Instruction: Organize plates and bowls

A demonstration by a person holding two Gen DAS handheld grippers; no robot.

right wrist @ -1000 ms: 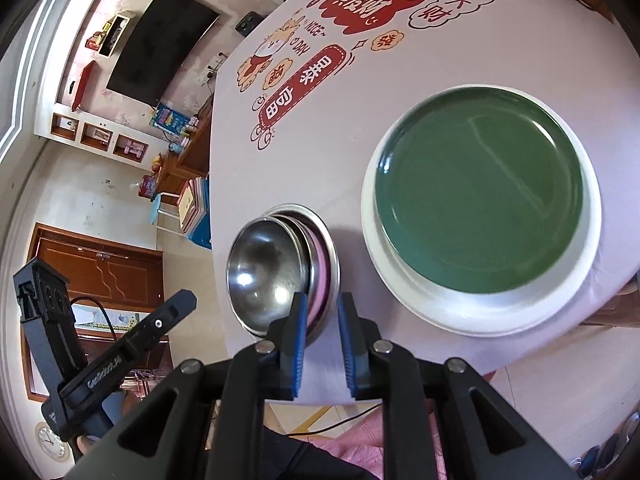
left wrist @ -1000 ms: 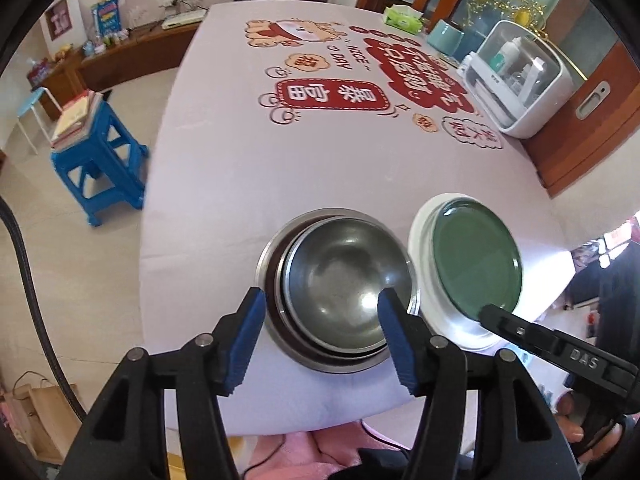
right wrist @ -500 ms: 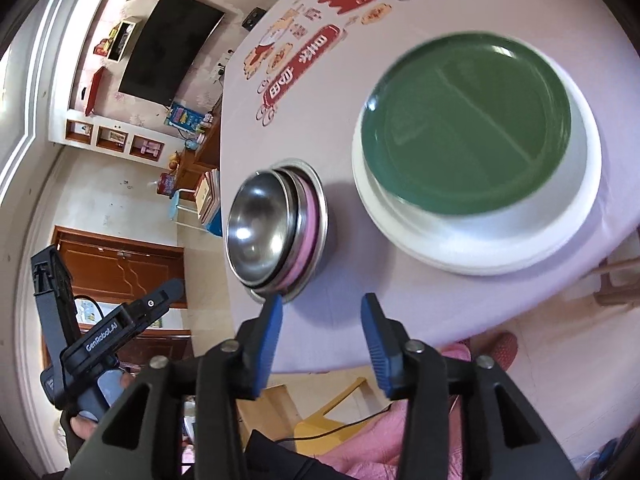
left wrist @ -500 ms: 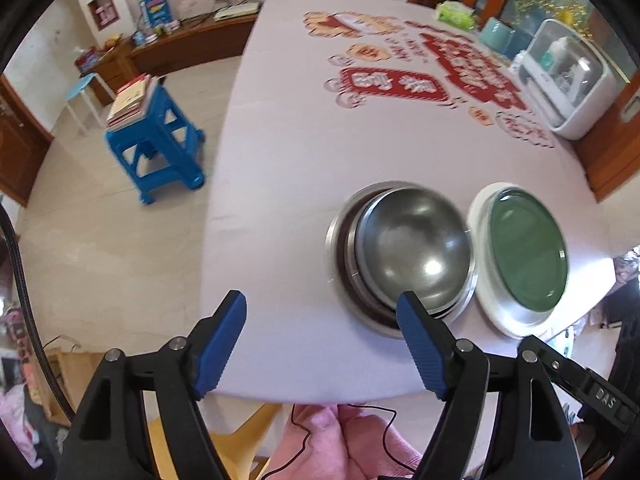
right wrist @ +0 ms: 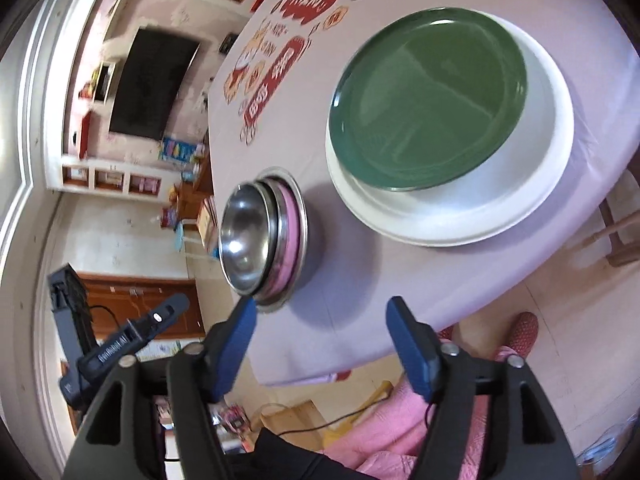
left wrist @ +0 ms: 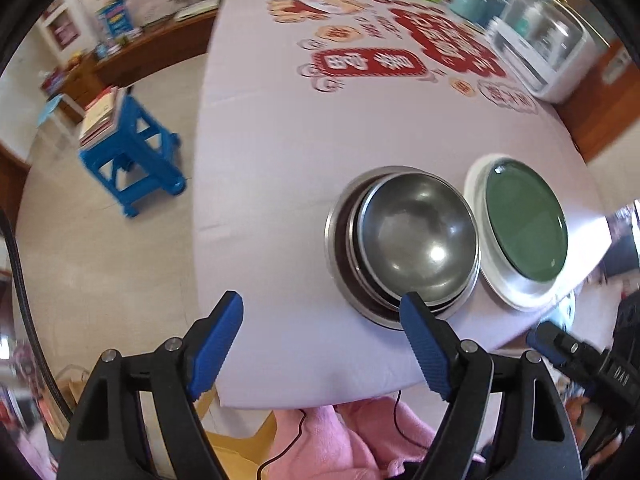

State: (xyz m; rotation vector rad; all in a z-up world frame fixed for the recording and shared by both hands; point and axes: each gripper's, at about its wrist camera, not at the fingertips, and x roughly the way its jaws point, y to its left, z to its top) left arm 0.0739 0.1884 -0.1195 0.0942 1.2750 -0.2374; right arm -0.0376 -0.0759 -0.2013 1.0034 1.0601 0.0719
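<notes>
Nested steel bowls (left wrist: 416, 240) sit on the counter (left wrist: 280, 168) just beside a green plate (left wrist: 526, 220) stacked on a white plate (right wrist: 460, 216). Left tool (left wrist: 322, 344) and right tool (right wrist: 322, 350) have both just been opening; each gapes wide, holding nothing.

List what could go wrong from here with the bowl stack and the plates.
1. The nested steel bowls sit off-centre in one another, not concentric; a nudge from the left gripper, whose jaws have just been opening and hold nothing, may slide or rattle them.
2. The green plate lies off-centre on the white plate, near the table edge; a careless push could send both off.
3. The right gripper, jaws just opened and holding nothing, is close to the bowl stack.
</notes>
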